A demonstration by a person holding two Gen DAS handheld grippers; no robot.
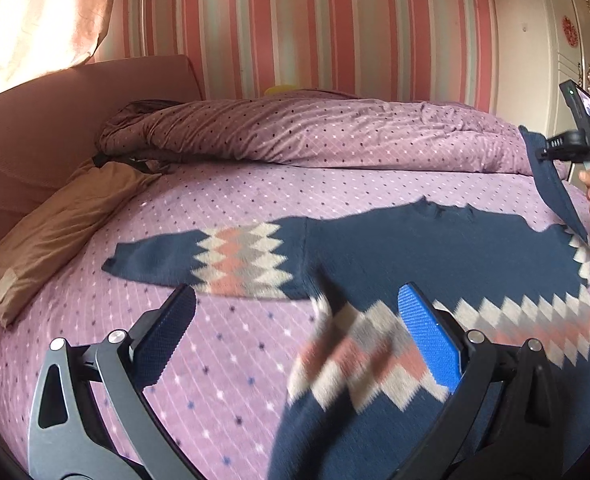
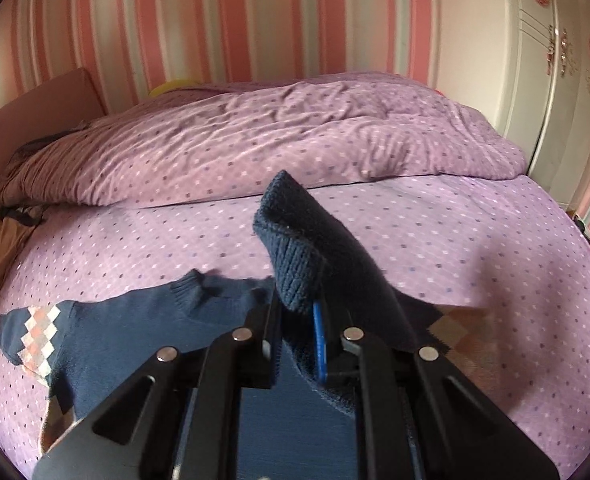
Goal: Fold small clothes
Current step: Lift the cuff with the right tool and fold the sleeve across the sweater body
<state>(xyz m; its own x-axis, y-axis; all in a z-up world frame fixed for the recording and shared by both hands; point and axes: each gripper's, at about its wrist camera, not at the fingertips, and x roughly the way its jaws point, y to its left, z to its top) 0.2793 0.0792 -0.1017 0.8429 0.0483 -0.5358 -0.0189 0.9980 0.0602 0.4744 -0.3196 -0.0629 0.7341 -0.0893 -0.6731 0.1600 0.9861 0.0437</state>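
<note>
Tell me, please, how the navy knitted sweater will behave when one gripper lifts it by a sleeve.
The sweater is probably floppy: the sleeve pinched in the right gripper bends over. Its knit looks thick, so it likely drags rather than slides on the bedsheet.

Left gripper (image 1: 295,332): grey metal arms, round silver screws, blue ribbed pads. Right gripper (image 2: 297,336): black arms, silver screws, blue pad.

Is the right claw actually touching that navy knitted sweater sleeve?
Touching. In the right wrist view, the right gripper is shut on the navy ribbed sleeve cuff of the knitted sweater, which stands up from between its fingers above the purple dotted bedsheet.
</note>
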